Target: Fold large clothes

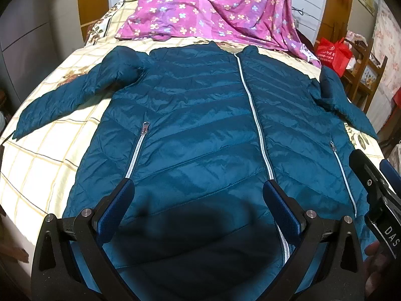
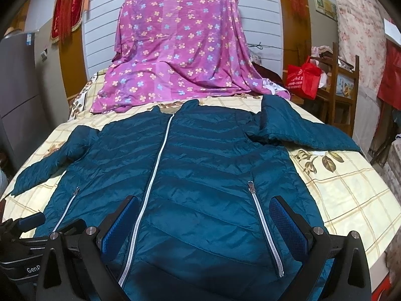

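From the left wrist view, a teal quilted jacket (image 1: 200,125) lies front-up and flat on a bed (image 1: 37,170) with a cream checked, flower-printed sheet. Its long axis runs from the near hem under the camera to the collar at the far end, the white centre zipper (image 1: 253,115) tracing that line. The left sleeve (image 1: 62,100) stretches out to the left and slightly nearer; the right sleeve (image 1: 343,100) bends off toward the right edge. The left gripper (image 1: 198,190) hangs over the near hem with its blue-padded fingers spread wide, nothing between them. At the right edge part of the right gripper (image 1: 376,183) shows, with the letters "DAS" readable on it, and a blurred bit of a hand beneath. Beyond the collar a purple floral cloth (image 1: 215,12) is draped. A red bag (image 1: 333,52) with white writing too small to read stands far right.

From the right wrist view, the same jacket (image 2: 208,170) points the same way, collar far. The right gripper (image 2: 204,213) is likewise wide open above the hem, straddling the right pocket zipper (image 2: 265,228). This view alone shows a red tasselled hanging (image 2: 67,7) on the far left wall and a grey cabinet (image 2: 20,95). The left gripper (image 2: 27,223) appears at the lower left, marked "GenP", the rest cut off.
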A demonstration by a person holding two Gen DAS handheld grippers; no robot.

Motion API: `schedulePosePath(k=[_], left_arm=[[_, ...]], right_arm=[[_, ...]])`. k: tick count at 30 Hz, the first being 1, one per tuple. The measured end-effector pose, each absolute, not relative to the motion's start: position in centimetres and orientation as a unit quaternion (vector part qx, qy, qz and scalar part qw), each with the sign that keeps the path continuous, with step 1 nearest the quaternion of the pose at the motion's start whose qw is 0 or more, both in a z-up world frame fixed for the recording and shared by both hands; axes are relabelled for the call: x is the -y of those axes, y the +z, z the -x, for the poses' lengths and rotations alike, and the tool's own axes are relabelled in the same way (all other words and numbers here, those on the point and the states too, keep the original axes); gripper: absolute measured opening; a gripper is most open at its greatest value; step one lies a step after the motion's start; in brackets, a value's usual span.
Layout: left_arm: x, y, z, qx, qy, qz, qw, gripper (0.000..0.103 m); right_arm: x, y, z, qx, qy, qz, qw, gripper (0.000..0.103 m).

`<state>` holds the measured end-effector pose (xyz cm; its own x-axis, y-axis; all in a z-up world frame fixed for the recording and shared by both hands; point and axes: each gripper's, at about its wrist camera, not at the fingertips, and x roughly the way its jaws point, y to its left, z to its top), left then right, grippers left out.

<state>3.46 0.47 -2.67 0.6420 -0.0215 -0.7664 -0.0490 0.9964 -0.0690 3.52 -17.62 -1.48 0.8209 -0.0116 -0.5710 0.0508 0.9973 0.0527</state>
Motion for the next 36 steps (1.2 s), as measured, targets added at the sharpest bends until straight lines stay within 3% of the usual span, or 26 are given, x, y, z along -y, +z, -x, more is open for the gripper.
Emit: schedulePosePath(k=[36], left_arm=[[-0.5, -2.7, -3.5, -0.423, 0.005, 0.036, 0.905, 0.103]], right_arm=[[16.5, -1.8, -3.6, -0.306, -0.011, -0.014, 0.952, 0.103]])
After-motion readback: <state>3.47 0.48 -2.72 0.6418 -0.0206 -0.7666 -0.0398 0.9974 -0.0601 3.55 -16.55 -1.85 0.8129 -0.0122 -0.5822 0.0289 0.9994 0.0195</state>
